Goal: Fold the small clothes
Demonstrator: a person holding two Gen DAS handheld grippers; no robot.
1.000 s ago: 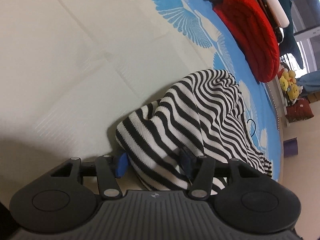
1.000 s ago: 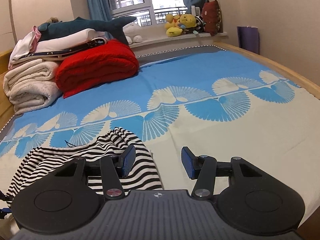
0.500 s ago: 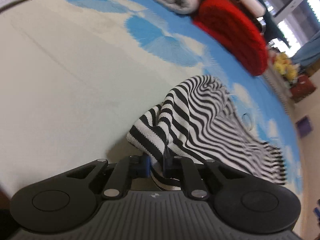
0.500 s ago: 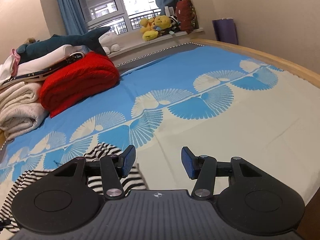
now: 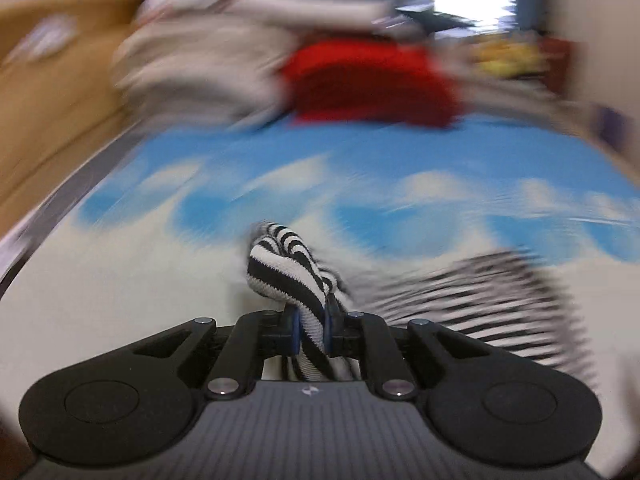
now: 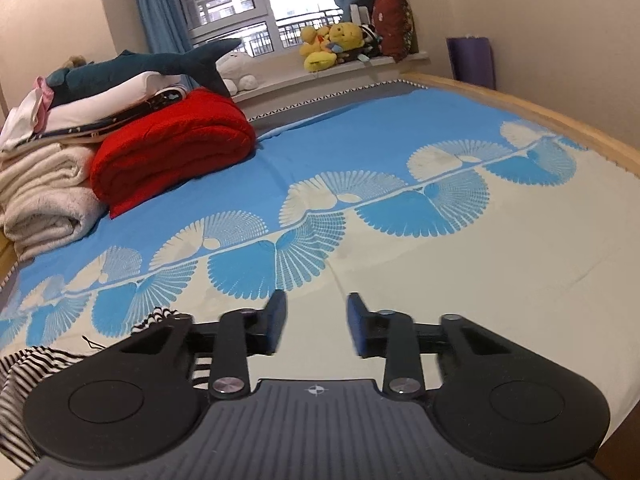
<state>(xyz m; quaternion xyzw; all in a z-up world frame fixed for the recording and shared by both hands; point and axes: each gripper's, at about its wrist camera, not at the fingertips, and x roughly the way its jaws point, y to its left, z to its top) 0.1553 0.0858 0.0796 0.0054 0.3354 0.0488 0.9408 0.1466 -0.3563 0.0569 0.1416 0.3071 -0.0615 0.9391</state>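
A black-and-white striped knit garment (image 5: 288,268) lies on the bed. My left gripper (image 5: 310,326) is shut on a bunched edge of it, and the rest trails off to the right, blurred. In the right wrist view the same striped garment (image 6: 36,364) shows at the lower left, partly hidden behind the gripper body. My right gripper (image 6: 316,326) is open and empty, above the cream part of the bedspread, to the right of the garment.
The blue and cream fan-patterned bedspread (image 6: 400,152) covers the bed. A red folded blanket (image 6: 172,148), stacked cream towels (image 6: 44,200) and a plush shark (image 6: 152,68) sit at the far left. Soft toys (image 6: 336,46) line the windowsill. The wooden bed edge (image 6: 560,120) runs along the right.
My left gripper closed on the striped garment's edge and has swung fast with it, so its view is blurred. My right gripper stayed open and shifted right, away from the garment.
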